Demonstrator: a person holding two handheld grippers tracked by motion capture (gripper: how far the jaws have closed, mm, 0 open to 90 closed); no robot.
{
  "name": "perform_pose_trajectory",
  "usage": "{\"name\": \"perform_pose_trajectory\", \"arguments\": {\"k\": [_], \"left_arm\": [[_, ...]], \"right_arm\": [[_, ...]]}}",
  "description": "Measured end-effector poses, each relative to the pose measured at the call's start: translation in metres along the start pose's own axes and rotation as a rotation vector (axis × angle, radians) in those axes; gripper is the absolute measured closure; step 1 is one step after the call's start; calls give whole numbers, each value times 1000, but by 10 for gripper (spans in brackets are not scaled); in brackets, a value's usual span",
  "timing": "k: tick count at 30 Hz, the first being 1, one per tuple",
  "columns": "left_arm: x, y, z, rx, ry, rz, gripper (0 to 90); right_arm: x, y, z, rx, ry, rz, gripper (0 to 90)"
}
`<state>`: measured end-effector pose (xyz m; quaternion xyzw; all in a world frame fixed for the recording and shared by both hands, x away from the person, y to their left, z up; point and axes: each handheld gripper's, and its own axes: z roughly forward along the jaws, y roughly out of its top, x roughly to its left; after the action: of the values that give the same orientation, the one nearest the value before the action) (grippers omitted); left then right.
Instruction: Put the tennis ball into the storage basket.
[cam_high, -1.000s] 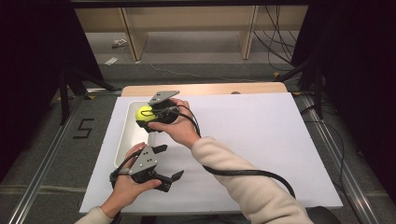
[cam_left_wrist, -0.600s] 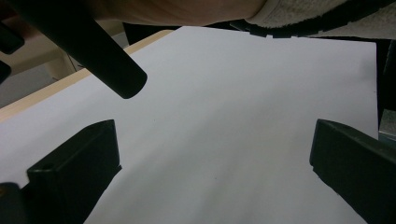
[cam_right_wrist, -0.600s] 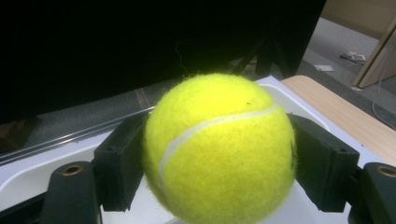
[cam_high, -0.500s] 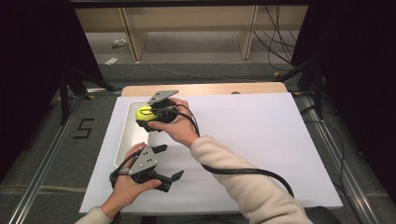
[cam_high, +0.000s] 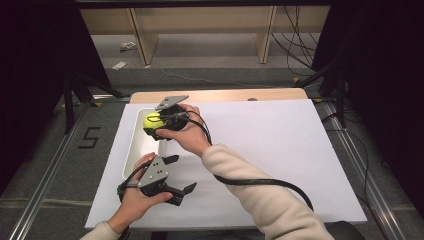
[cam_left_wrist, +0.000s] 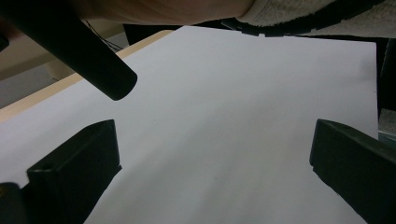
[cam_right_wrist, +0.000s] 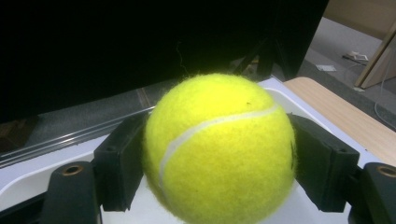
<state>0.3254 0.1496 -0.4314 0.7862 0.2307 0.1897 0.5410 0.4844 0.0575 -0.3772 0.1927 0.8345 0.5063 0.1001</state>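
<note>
A yellow tennis ball (cam_high: 151, 120) (cam_right_wrist: 219, 149) sits clamped between the two black jaws of my right gripper (cam_high: 154, 124) (cam_right_wrist: 219, 161), held above the far end of a white tray (cam_high: 133, 151) at the table's left. The person's right arm reaches across from the lower right. My left gripper (cam_high: 181, 175) (cam_left_wrist: 212, 177) hovers near the front left of the white sheet (cam_high: 280, 150) with its jaws spread wide and nothing between them. In the left gripper view the sheet (cam_left_wrist: 224, 116) lies below the jaws, and the right arm's cable and sleeve cross the top.
The white sheet covers most of a wooden table, whose bare edge (cam_high: 225, 95) shows at the back. A black cable (cam_high: 260, 182) trails from the right gripper across the sheet. Dark stands and metal rails (cam_high: 45, 175) flank the table.
</note>
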Motion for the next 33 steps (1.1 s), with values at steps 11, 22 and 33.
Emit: {"name": "perform_pose_trajectory", "arguments": {"k": [11,22,33], "left_arm": [[0,0,0,-2,-1,1,10],[0,0,0,-2,-1,1,10],[0,0,0,-2,-2,2,11]], "right_arm": [[2,-2,4,8,6,-2,262],[1,-1,7,12,8,-1,262],[2,1,11,16,11,-5,262]]}}
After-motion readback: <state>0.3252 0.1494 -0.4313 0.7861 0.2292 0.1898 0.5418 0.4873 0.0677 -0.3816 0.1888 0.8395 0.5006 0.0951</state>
